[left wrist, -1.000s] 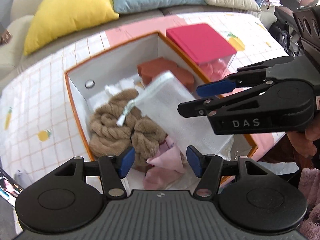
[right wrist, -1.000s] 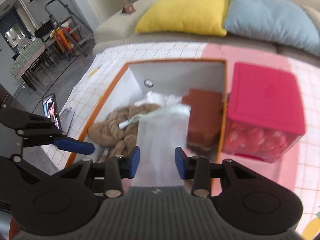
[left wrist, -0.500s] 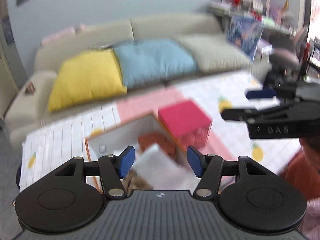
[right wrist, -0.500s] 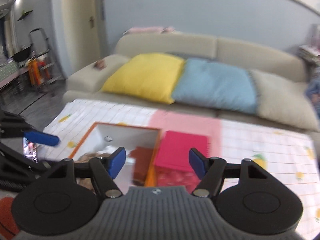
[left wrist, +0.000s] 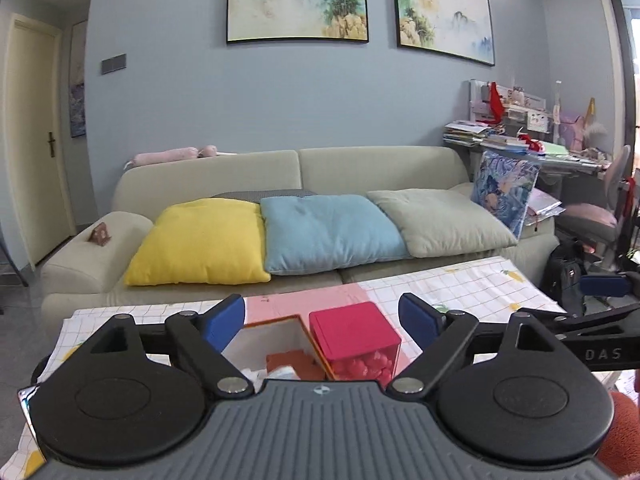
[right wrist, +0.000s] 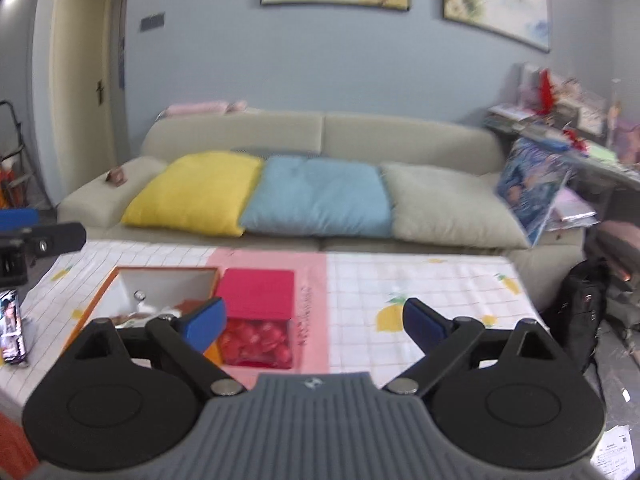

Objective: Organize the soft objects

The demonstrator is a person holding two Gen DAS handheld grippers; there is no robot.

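An orange-edged white box (right wrist: pixel 120 280) sits on the checked table cloth, with soft things inside, mostly hidden behind my fingers. The box also shows in the left wrist view (left wrist: pixel 272 326). Beside it stands a clear tub with a pink-red lid (right wrist: pixel 256 292), full of red soft pieces; the tub shows in the left wrist view too (left wrist: pixel 352 328). My left gripper (left wrist: pixel 322 318) is open and empty, raised well back from the box. My right gripper (right wrist: pixel 316 320) is open and empty, also raised and back.
A beige sofa (left wrist: pixel 360 168) with yellow (left wrist: pixel 200 240), blue (left wrist: pixel 328 232) and grey (left wrist: pixel 440 220) cushions stands behind the table. A phone (right wrist: pixel 12 328) lies at the table's left edge. A black bag (right wrist: pixel 580 312) sits on the floor to the right.
Both grippers have pulled up and back from the box and opened wider. The white mesh bag that was between the right fingers lies in the box.
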